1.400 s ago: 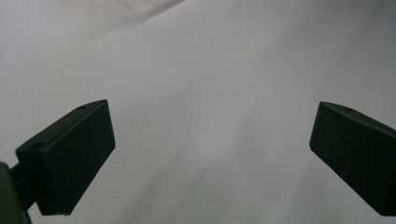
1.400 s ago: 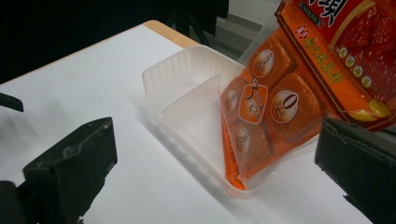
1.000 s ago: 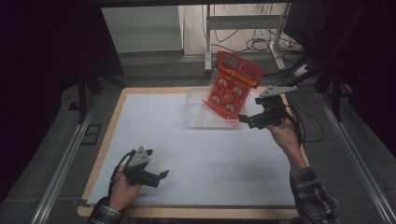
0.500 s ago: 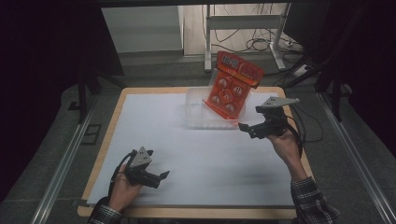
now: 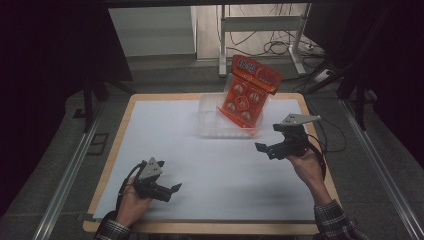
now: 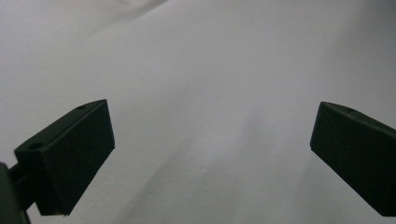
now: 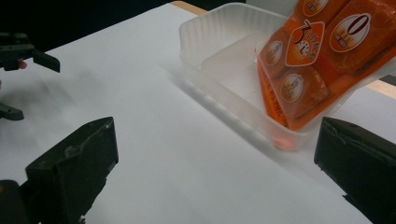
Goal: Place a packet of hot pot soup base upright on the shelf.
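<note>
Both your grippers hang empty with jaws spread wide, and the orange packet leans in the clear tray at upper centre of the high view

In the high view your left gripper point(image 5: 167, 192) sits at lower left, low over the white sheet point(image 5: 165, 135) that covers the wooden-edged table point(image 5: 125, 112), and its own view shows its two black jaws far apart with plain white sheet between them. Your right gripper point(image 5: 265, 148) is at right of centre, raised in your right hand point(image 5: 306, 165), just below and right of the clear plastic tray point(image 5: 212, 117). In the right gripper view the tray fills the upper right, the orange packet point(image 7: 322, 60) standing tilted in its far end with its top sticking out above the rim, and the jaws are well apart on either side, touching nothing
</note>
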The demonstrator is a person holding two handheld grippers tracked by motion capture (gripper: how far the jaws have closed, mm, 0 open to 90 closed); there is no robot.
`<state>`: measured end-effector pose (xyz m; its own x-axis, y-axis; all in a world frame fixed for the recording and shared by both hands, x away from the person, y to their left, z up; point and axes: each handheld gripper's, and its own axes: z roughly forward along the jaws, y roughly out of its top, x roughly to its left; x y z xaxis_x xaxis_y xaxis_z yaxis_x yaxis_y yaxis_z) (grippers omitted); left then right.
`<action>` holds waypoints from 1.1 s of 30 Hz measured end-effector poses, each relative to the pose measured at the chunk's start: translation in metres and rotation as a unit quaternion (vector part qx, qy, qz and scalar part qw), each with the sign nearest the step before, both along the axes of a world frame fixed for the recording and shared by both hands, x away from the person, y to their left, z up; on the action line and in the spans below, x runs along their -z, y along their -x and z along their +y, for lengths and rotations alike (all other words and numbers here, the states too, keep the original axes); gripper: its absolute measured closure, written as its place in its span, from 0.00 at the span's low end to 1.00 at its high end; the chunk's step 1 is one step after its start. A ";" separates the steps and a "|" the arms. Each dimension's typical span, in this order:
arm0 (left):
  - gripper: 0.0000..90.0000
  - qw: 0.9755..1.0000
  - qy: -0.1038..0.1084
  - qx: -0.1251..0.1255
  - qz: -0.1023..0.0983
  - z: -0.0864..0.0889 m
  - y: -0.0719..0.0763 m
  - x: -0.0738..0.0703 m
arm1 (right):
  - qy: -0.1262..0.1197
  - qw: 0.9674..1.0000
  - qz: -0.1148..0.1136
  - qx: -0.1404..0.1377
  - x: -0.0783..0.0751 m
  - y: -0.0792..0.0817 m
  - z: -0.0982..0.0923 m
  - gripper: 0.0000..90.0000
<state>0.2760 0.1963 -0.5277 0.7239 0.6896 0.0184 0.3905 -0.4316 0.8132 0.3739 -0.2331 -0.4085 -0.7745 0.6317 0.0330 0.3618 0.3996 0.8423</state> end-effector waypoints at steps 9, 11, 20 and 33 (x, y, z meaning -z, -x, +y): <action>0.00 1.000 0.000 0.001 -0.001 0.000 0.000 0.000 | 0.014 1.000 0.006 -0.002 0.010 0.018 -0.001 0.00; 0.00 1.000 -0.001 0.001 -0.002 0.000 0.000 0.000 | 0.014 1.000 0.008 -0.003 0.012 0.021 -0.002 0.00; 0.00 1.000 -0.007 0.002 -0.003 -0.001 0.000 0.000 | 0.019 1.000 0.006 -0.001 0.026 0.033 -0.010 0.00; 0.00 1.000 -0.011 0.002 -0.002 -0.001 0.000 0.000 | 0.045 0.999 0.012 0.001 0.057 0.046 -0.017 0.00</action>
